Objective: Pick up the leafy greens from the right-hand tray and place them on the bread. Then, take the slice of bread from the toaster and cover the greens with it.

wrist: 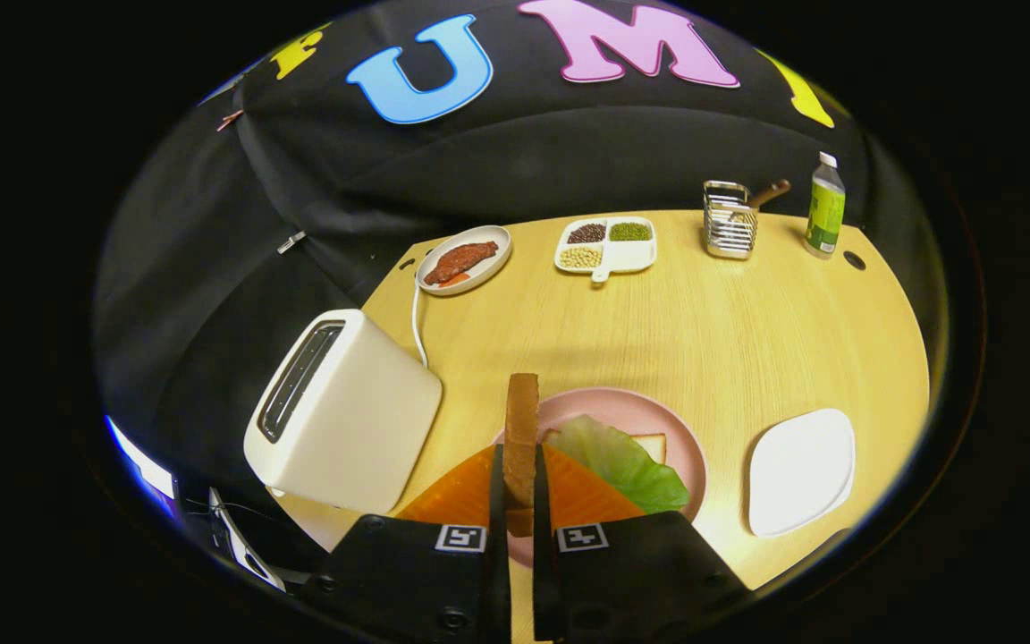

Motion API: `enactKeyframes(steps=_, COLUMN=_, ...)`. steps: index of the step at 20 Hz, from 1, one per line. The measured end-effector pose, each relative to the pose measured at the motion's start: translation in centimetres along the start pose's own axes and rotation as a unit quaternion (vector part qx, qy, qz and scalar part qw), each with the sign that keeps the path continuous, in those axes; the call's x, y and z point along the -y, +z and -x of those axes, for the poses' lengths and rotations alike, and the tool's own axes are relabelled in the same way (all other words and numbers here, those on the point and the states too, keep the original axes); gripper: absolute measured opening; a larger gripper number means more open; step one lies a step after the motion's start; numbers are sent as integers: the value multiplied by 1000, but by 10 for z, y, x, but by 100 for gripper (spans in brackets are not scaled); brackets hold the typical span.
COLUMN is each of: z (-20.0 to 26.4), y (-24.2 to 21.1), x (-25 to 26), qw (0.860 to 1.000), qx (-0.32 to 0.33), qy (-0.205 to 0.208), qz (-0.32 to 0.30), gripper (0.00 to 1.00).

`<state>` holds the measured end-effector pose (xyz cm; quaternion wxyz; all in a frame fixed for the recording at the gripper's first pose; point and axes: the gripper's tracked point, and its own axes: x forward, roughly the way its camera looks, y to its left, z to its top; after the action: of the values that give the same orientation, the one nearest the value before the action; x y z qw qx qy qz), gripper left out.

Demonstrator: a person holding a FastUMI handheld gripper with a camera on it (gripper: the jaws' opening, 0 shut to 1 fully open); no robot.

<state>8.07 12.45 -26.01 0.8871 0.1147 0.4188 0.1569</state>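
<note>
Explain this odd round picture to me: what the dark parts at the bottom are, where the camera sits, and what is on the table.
The camera rides on a hand-held gripper, a two-finger clamp that a person carries; no robot arm is involved. It looks forward along the two fingers, the dark parts at the bottom. They are shut on a bread slice, held upright on edge. Just beyond lies a pink plate with a green leaf on another bread piece. A white toaster stands beside it, an empty white tray on the other side. Farther off on the wooden table: a meat dish, a divided dish of beans, a wire rack and a bottle.
</note>
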Motion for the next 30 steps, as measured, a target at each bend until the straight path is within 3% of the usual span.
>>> enactKeyframes(steps=11, z=-7, y=-28, x=73, qw=998, qx=-22, qy=-37, qz=-48, gripper=17)
enactKeyframes(steps=15, z=-9, y=-37, x=90, qw=997, qx=-25, qy=-64, qz=-26, gripper=45)
enactKeyframes(steps=20, z=-6, y=-43, x=103, qw=995, qx=-24, qy=-94, qz=5, gripper=62)
enactKeyframes(steps=21, z=-4, y=-44, x=103, qw=995, qx=-22, qy=-95, qz=5, gripper=77)
enactKeyframes(steps=25, z=8, y=-35, x=99, qw=995, qx=-6, qy=-103, qz=11, gripper=98)
enactKeyframes(steps=30, z=53, y=11, x=100, qw=990, qx=52, qy=-128, qz=29, gripper=98)
